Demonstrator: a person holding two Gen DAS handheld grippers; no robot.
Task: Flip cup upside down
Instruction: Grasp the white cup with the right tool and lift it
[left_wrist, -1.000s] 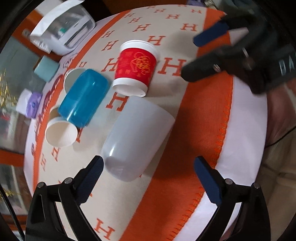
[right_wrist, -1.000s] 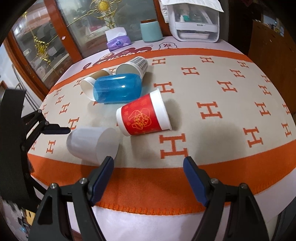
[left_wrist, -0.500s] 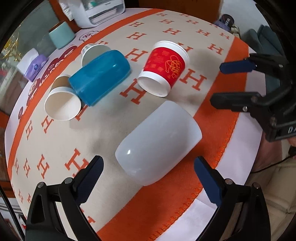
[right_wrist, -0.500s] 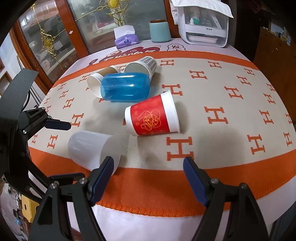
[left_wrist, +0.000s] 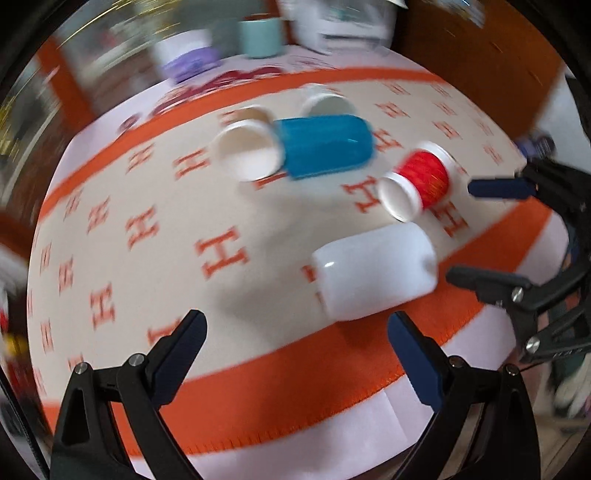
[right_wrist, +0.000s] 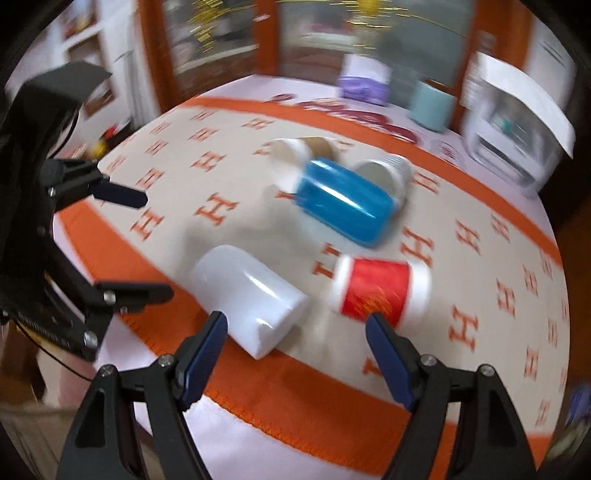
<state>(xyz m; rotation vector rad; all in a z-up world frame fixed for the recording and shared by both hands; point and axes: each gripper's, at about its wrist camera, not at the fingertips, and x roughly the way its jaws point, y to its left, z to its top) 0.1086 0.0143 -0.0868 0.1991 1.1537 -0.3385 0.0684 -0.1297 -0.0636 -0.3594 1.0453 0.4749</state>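
Several cups lie on their sides on the orange-and-cream H-pattern cloth. A frosted white plastic cup (left_wrist: 375, 271) (right_wrist: 249, 297) lies nearest the front edge. A red paper cup (left_wrist: 415, 184) (right_wrist: 380, 291) lies beside it. A blue plastic cup (left_wrist: 325, 146) (right_wrist: 343, 205) lies further back between two paper cups (left_wrist: 247, 151) (right_wrist: 386, 171). My left gripper (left_wrist: 295, 343) (right_wrist: 140, 243) is open and empty, left of the white cup. My right gripper (right_wrist: 295, 350) (left_wrist: 476, 229) is open and empty, right of the white cup. Both views are motion-blurred.
At the table's far side stand a teal cup (right_wrist: 432, 105), a purple tissue box (right_wrist: 364, 86) and a white printer (right_wrist: 513, 122). The cloth's orange border and the white table edge (left_wrist: 332, 421) run just under both grippers. A wooden cabinet stands behind.
Both grippers have swung around the table edge, so the cups appear shifted and rotated in view. The left has drawn back from the white cup. No cup has moved on the cloth.
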